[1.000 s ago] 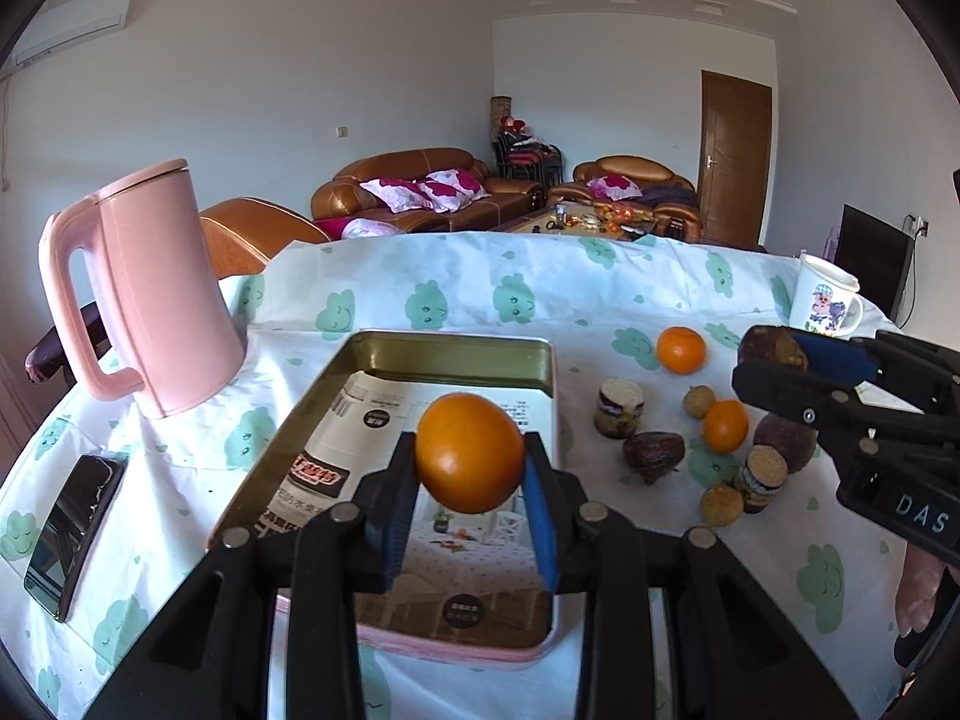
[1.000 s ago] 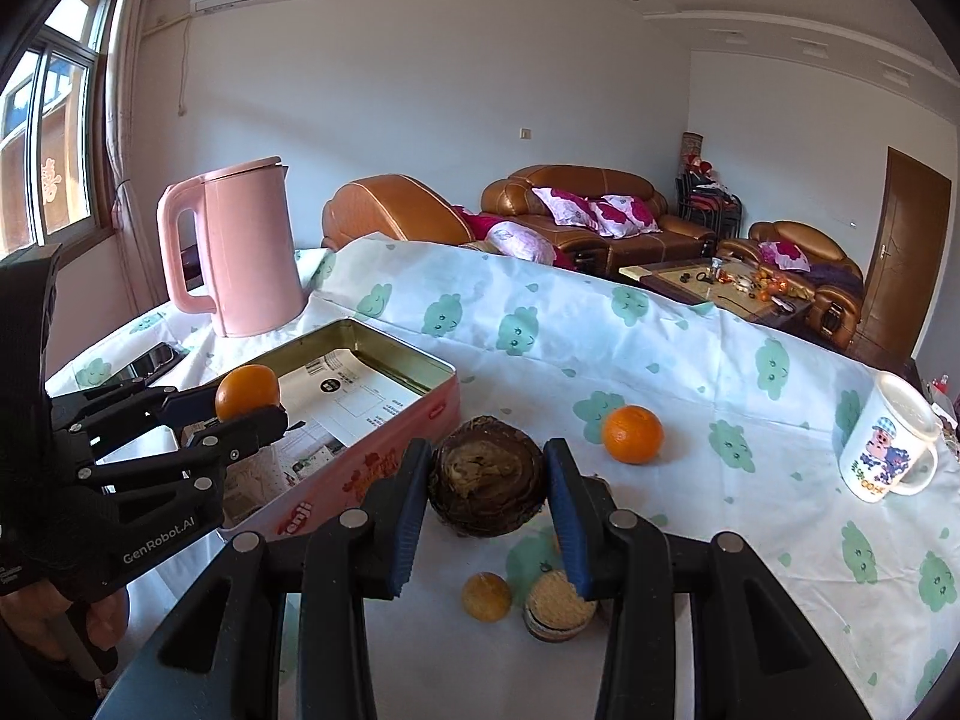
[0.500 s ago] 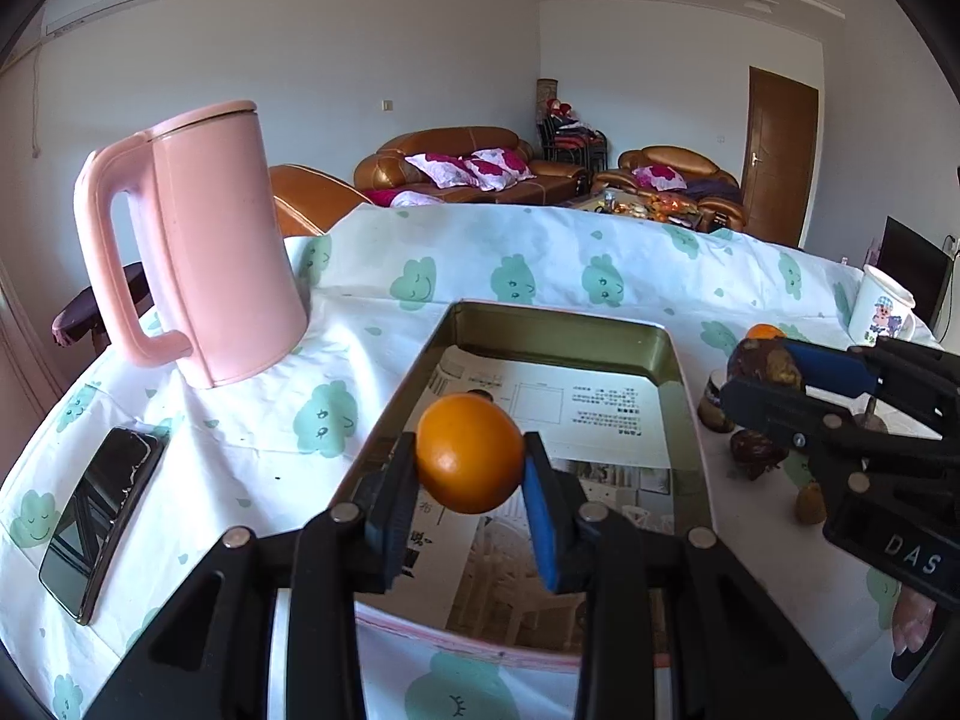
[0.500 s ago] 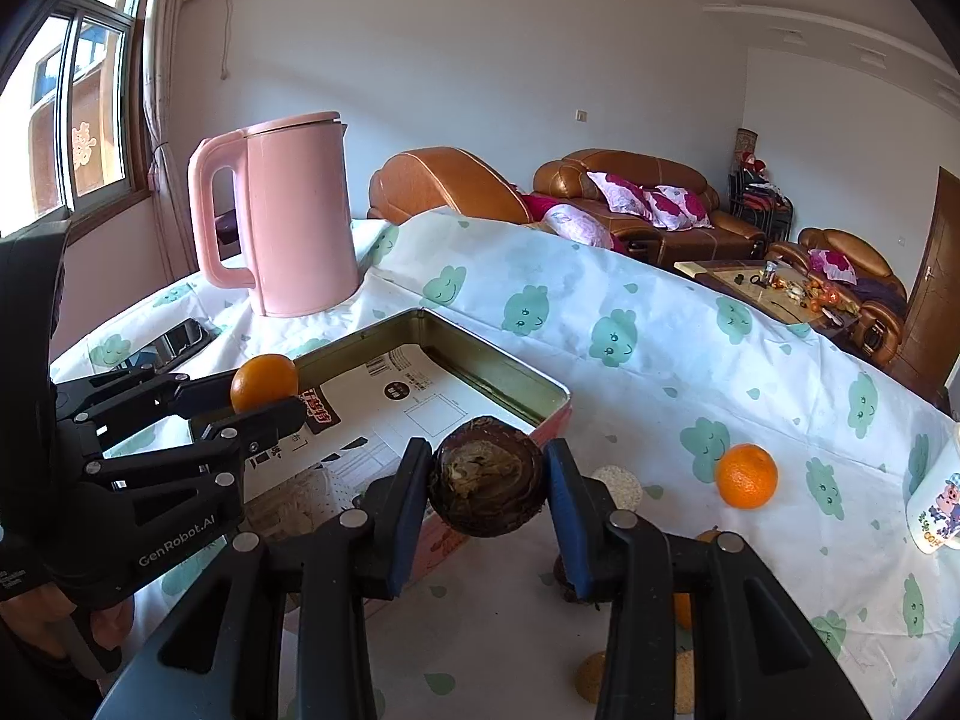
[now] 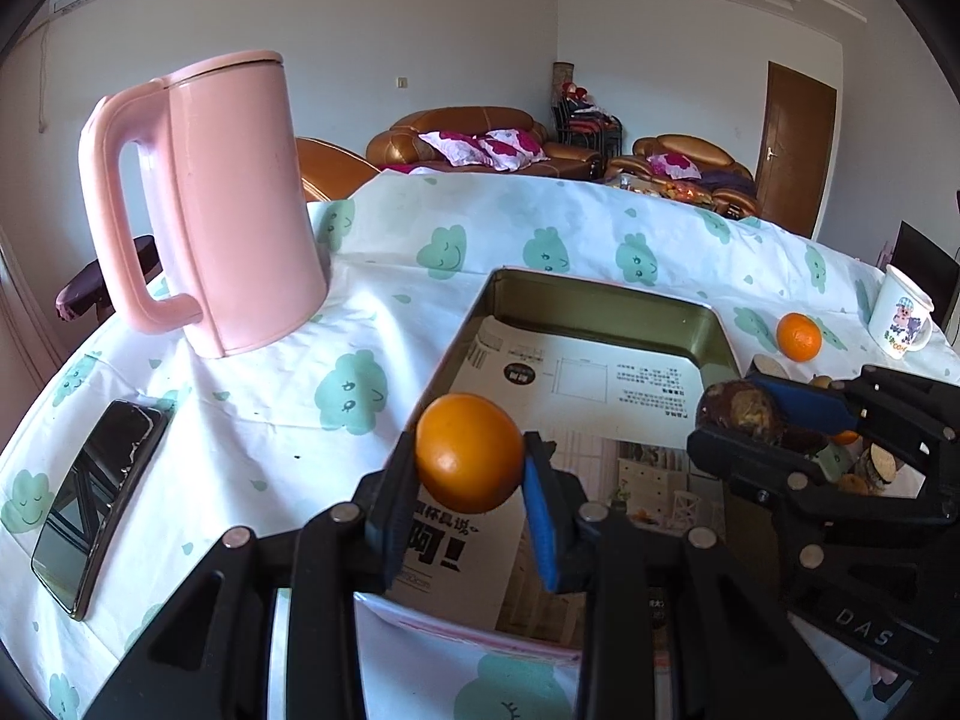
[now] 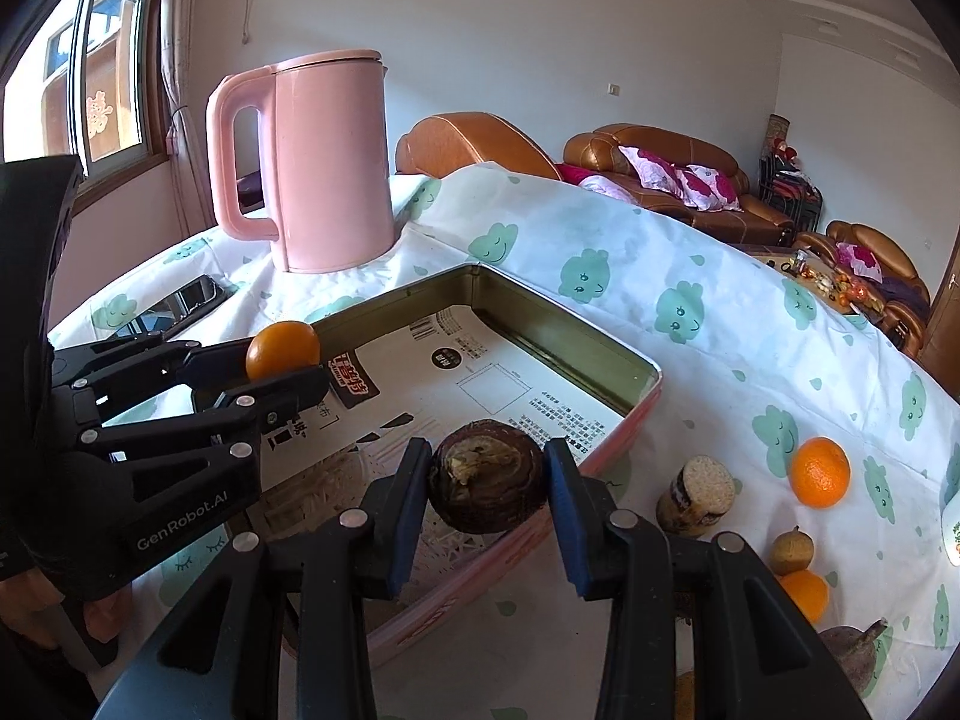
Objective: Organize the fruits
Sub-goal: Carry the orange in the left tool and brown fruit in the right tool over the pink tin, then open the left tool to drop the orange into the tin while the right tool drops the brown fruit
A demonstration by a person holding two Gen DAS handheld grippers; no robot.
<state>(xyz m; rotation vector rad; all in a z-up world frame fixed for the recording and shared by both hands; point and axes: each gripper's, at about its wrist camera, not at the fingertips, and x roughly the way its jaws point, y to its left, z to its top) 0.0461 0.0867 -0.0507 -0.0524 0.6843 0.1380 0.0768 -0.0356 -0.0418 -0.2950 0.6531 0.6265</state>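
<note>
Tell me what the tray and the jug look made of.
Tray: apparently thin sheet metal, with dull gold inner walls that catch the light, a rolled rim and a pink printed outside; printed paper lines its floor. Jug: probably matte pink plastic, smooth and seamless, though a coated metal shell is possible.

A pink kettle (image 5: 222,204) stands on the cloud-printed tablecloth (image 5: 372,324), to the left and beyond the claw. A black phone (image 5: 99,504) lies flat at the left, near the claw. A white cartoon mug (image 5: 902,321) stands far right. Brown sofas (image 6: 666,171) are behind.
</note>
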